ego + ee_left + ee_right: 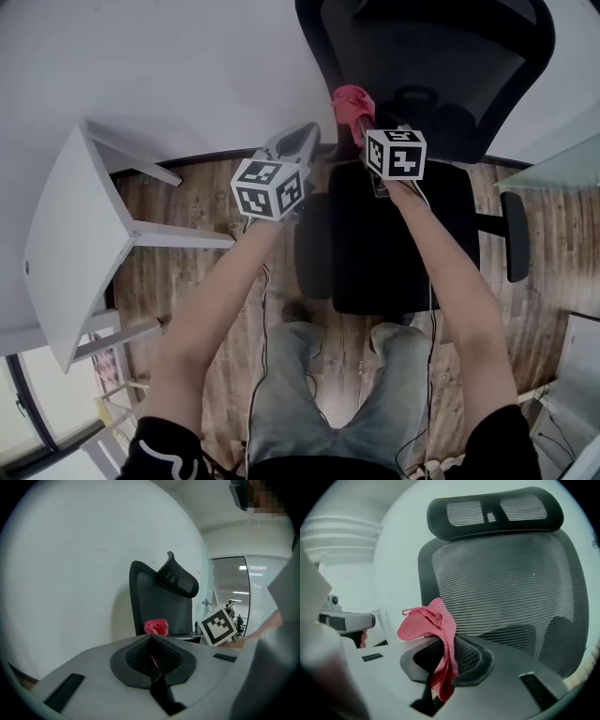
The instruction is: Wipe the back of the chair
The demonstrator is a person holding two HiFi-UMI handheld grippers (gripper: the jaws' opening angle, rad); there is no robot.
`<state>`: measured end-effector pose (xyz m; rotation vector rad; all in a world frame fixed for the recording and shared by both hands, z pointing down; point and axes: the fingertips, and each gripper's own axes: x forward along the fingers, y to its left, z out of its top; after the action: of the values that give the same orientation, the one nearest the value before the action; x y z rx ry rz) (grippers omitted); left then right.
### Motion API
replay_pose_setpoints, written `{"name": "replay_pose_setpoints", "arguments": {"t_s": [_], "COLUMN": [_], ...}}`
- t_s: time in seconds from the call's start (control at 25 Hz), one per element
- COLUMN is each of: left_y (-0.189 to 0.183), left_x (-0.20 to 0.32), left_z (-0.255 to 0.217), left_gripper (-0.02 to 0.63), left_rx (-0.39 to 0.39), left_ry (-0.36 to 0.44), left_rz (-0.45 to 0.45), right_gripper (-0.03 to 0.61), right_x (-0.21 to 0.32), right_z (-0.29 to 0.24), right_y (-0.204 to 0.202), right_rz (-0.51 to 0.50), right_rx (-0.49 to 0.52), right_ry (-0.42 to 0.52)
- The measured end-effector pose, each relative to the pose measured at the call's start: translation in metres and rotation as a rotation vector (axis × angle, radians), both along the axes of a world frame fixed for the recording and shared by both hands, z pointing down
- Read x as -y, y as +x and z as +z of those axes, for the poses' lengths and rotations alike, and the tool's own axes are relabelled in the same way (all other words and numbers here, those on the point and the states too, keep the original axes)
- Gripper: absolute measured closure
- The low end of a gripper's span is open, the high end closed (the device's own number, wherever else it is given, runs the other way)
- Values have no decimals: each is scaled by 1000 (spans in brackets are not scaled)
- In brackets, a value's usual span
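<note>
The cloth (432, 626) is clamped in the right gripper's (447, 654) jaws, with the chair back (506, 590) faced straight ahead; the left gripper's (152, 660) jaws are pressed together, farther off.

Black mesh chair (506, 588) upright, pink cloth (431, 620) bunched

A wooden plank floor (187, 202) is carrying everything here, running up to a white wall (187, 66). A black office chair (403, 262) is standing on the boards close to that wall, its seat turned toward the person (281, 403). At the left, 1 white table (66, 234) is resting its legs on the floor, well apart from the chair. The person is standing with 2 feet (386, 336) on the boards, just before the seat.
</note>
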<state>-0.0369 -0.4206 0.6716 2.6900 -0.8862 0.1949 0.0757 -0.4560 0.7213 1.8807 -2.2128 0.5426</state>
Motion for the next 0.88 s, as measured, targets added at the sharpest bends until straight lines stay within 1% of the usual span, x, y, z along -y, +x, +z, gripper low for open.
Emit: {"name": "replay_pose_setpoints", "arguments": {"t_s": [0.16,0.36,0.6,0.76,0.88], "left_y": [21,54,106,133,148], "left_x": [-5,-15,-31,-43,-50], "left_z": [-5,-9,-15,-17,-21], "left_gripper": [589,589,589,589,589], "left_rx": [-2,12,-14,-4,6], "left_ry": [10,19,-6,-22,-17], "left_rz": [12,22,38,64,93], "right_gripper": [511,511,510,511,510], "right_x": [-8,-21,-42,-56,-66], "right_z": [0,2,-1,0,-5], "right_y": [42,102,187,239,273], "right_rz": [49,98,180,245,296], "right_rx": [17,3,19,5,6], "right_ry": [-7,-20,-45,-71,-77]}}
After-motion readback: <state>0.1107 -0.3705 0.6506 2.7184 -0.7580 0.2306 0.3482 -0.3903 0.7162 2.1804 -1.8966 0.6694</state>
